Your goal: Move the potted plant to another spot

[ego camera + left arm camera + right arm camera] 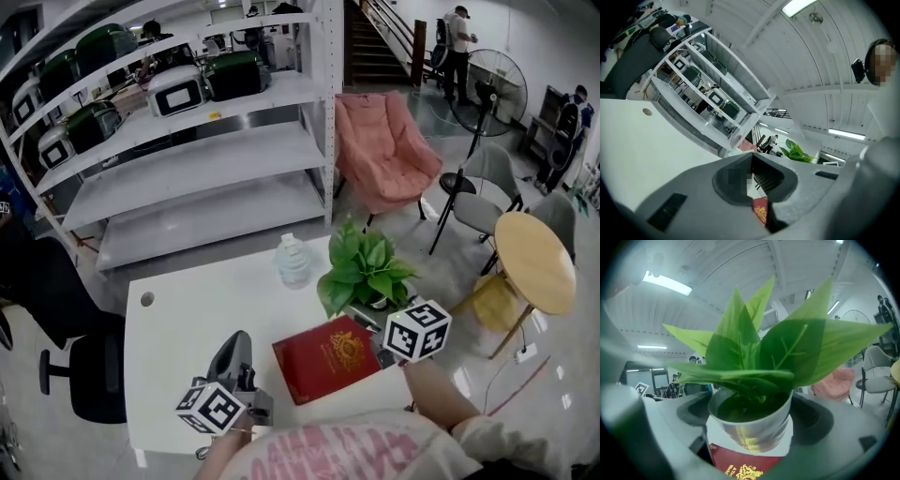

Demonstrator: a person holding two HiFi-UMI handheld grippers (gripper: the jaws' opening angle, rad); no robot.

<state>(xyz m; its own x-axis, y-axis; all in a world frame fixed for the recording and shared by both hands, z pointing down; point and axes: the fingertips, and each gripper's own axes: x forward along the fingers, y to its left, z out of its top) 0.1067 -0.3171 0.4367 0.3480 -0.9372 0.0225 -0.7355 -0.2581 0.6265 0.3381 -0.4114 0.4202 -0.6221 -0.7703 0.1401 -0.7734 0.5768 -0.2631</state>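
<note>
Right gripper (751, 404): its jaws are pressing in on both sides of the pot and gripping it, one jaw against each wall.
Potted plant (757, 352): it is standing upright between the right jaws, with broad green leaves spreading over a pale, glossy pot (751, 432). In the head view it is sitting at the right edge of the white table (187, 319). No view shows whether its base is touching the top.
Left gripper (751, 161): its jaws are meeting at the tips and holding nothing. It is lying low over the table's front left part, well apart from the plant, and pointing toward the shelving.
Red book (328, 357): it is lying flat with its gold emblem up, between the two grippers. Its far right corner is lying just beside the pot. It is also showing beneath the pot in the right gripper view and through the hollow under the left jaws.
Forearm (436, 394): it is reaching out to the right gripper from the picture's lower edge.
Water bottle (293, 261): it is standing upright near the table's far edge, just left of the leaves.
Shelving (206, 159): this white rack is standing beyond the table and carrying dark green and white cases on its upper levels.
Pink chair (384, 150): it is standing beyond the plant, right of the rack.
Round wooden table (534, 258): it is standing right of the white table, apart from it.
</note>
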